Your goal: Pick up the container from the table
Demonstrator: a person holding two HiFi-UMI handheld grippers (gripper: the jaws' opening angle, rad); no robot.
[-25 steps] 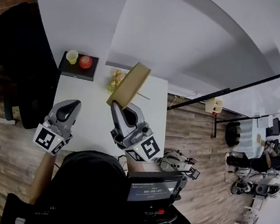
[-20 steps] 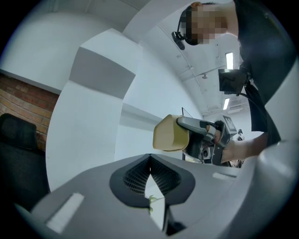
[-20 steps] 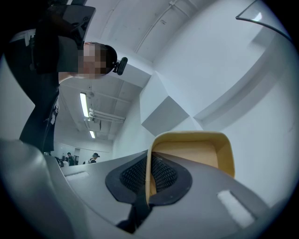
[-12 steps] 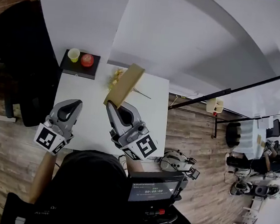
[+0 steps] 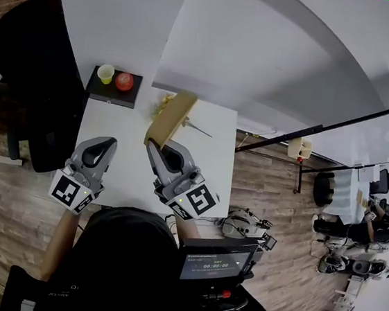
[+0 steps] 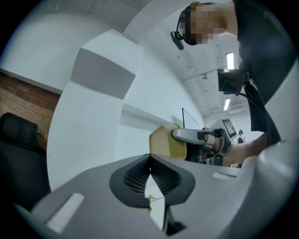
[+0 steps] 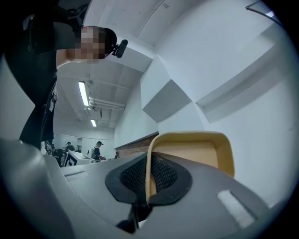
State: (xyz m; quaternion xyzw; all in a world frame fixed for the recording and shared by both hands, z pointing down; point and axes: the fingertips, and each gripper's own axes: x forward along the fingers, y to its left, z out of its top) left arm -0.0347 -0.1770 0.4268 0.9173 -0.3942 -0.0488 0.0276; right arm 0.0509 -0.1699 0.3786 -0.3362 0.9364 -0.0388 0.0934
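Observation:
My right gripper is shut on the rim of the tan, shallow container, which stands tilted on edge above the white table. In the right gripper view the container's thin wall runs straight between the pads of that gripper. The left gripper hovers over the table's near left part, shut with nothing in it. Its jaws meet at the tips in the left gripper view, where the container and the right gripper show beyond them.
A black tray at the table's far left corner carries a yellow cup and a red fruit. Small yellowish bits and a thin stick lie near the far edge. A black chair stands at the left.
The right gripper has sunk a little with the container, which now leans lower toward the table. The left gripper has stayed where it was.

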